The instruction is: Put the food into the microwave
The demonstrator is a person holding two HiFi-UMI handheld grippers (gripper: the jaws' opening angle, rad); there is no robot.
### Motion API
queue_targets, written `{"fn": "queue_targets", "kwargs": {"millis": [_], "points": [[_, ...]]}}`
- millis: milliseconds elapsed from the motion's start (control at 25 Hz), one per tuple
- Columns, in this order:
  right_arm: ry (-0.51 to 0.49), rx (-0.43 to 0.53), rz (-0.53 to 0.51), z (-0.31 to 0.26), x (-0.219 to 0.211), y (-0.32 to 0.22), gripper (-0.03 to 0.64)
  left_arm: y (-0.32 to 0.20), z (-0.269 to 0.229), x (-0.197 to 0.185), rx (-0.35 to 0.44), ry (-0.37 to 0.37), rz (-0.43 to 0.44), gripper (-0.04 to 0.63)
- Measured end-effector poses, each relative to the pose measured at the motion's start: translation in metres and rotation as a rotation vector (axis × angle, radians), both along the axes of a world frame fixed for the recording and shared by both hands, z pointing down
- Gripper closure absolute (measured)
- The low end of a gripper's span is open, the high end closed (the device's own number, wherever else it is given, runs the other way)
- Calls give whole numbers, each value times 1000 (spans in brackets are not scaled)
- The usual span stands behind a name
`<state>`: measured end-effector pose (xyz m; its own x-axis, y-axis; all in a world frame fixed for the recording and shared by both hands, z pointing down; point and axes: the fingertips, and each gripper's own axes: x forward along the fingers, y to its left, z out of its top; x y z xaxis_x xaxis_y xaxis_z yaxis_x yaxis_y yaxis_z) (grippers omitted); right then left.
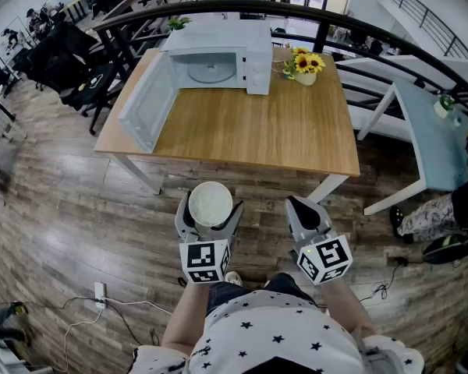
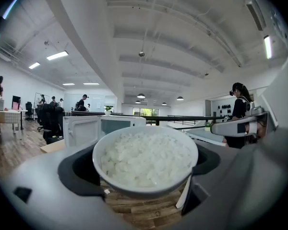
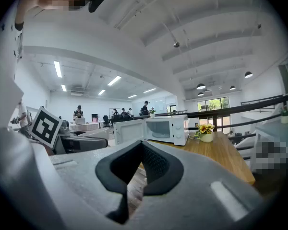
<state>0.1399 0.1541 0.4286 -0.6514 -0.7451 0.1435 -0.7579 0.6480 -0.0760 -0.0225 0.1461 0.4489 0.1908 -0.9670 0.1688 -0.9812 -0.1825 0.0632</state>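
A white bowl of rice [image 1: 210,204] sits between the jaws of my left gripper [image 1: 210,199], which is shut on it over the wooden floor, short of the table. In the left gripper view the bowl of rice [image 2: 146,159] fills the middle, gripped at both sides. My right gripper [image 1: 300,206] hangs beside it to the right, shut with nothing in it; the right gripper's [image 3: 139,169] pads meet. The white microwave [image 1: 218,57] stands at the far side of the wooden table [image 1: 257,131], its door [image 1: 144,104] swung wide to the left and the turntable bare.
A pot of sunflowers [image 1: 306,65] stands right of the microwave. A black railing [image 1: 335,18] curves behind the table. A light blue table [image 1: 429,131] and a person's shoes [image 1: 444,248] are at the right. A power strip [image 1: 100,293] and cables lie on the floor.
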Motion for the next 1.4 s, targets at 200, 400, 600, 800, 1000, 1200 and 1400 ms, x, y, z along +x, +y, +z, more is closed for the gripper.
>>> {"fn": "queue_targets", "kwargs": {"millis": [200,400,600,800,1000,1200,1400], "points": [[-14,1,-25,-11,19,46,612,46,-9,14,-9,30,-38,80],[-28,6,-49,-11,27,64,612,67,-13,23,-5,24,-53,80],[-50,-5,-75,-12,19,70,612,74,-17,18,3,16,-62,80],[-80,-12,-73,-14,2,67,612,70,-21,4,12,13,-50,80],[-79,-14,-68,-13,-19,58,612,59,-19,-11,12,14,-33,80],[-74,-9,-62,-12,-41,49,612,47,-17,-28,11,13,-8,80],[-86,-19,-28,-9,-60,39,612,35,-17,-47,14,11,13,80]]}}
